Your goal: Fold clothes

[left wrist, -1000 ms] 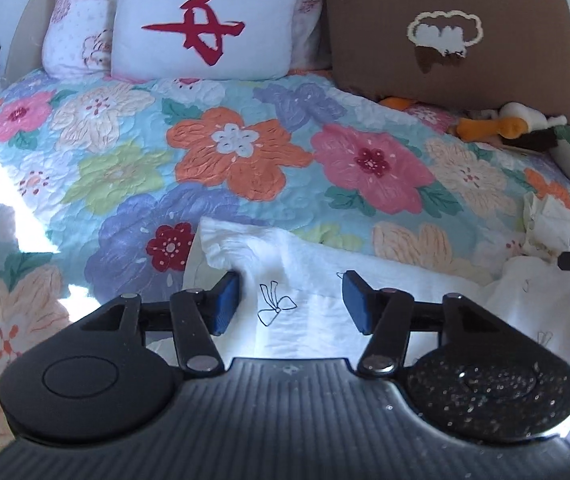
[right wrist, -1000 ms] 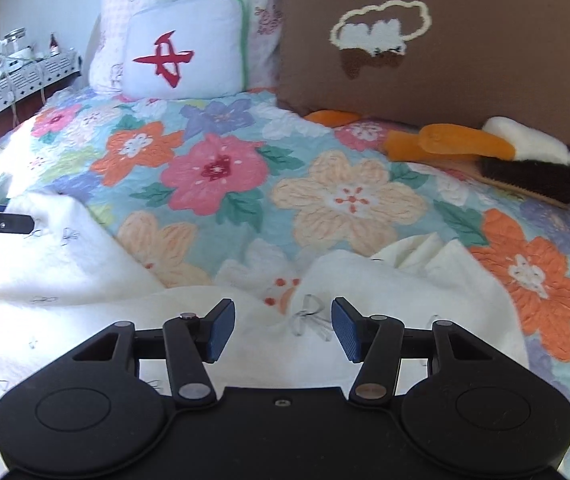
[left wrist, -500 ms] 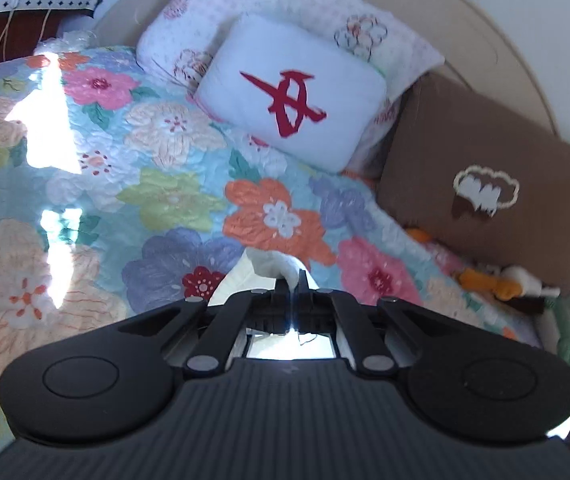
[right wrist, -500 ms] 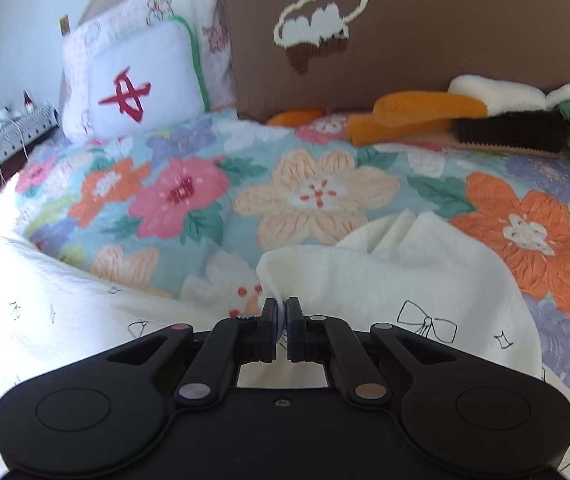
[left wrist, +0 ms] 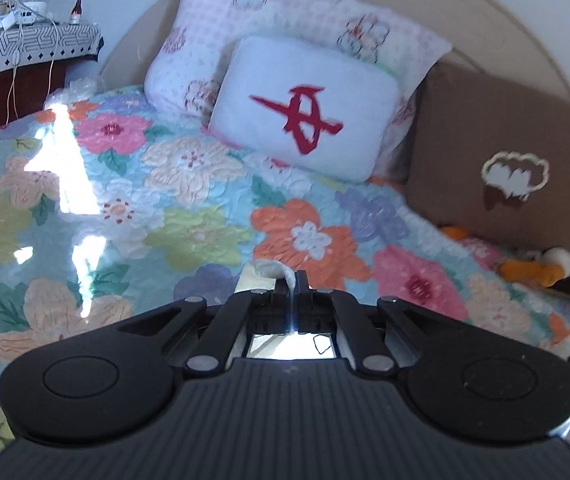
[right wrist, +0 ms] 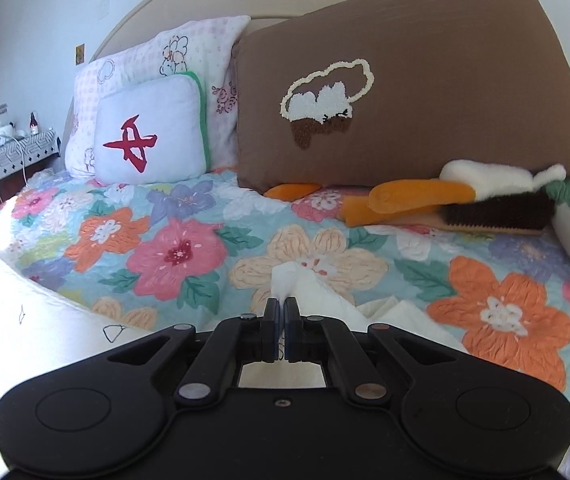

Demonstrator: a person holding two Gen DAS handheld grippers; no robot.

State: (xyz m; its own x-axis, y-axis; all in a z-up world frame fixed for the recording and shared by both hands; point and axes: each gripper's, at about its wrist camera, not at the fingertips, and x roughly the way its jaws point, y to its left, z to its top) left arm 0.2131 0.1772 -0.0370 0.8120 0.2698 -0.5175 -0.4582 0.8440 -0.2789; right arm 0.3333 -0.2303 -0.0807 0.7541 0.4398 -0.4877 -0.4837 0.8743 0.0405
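A white garment [right wrist: 33,332] printed with small black bows lies on the flowered quilt [right wrist: 181,252]. My left gripper [left wrist: 292,284] is shut on a pinched edge of the white garment [left wrist: 267,269], which pokes up just past its fingertips; most of the cloth is hidden under the gripper body. My right gripper [right wrist: 281,304] is shut on another edge of the same cloth, and a white fold [right wrist: 289,278] rises in front of its fingertips. Both held edges are lifted above the quilt.
At the head of the bed stand a white cushion with a red mark [left wrist: 305,108], a pink checked pillow [left wrist: 221,28] and a brown cushion [right wrist: 405,92]. A plush toy with orange parts [right wrist: 437,200] lies at the right. A cluttered side table [left wrist: 25,44] stands left.
Both grippers were open over the cloth a second ago. They closed on its edges and have since raised them, the views tilting up toward the headboard.
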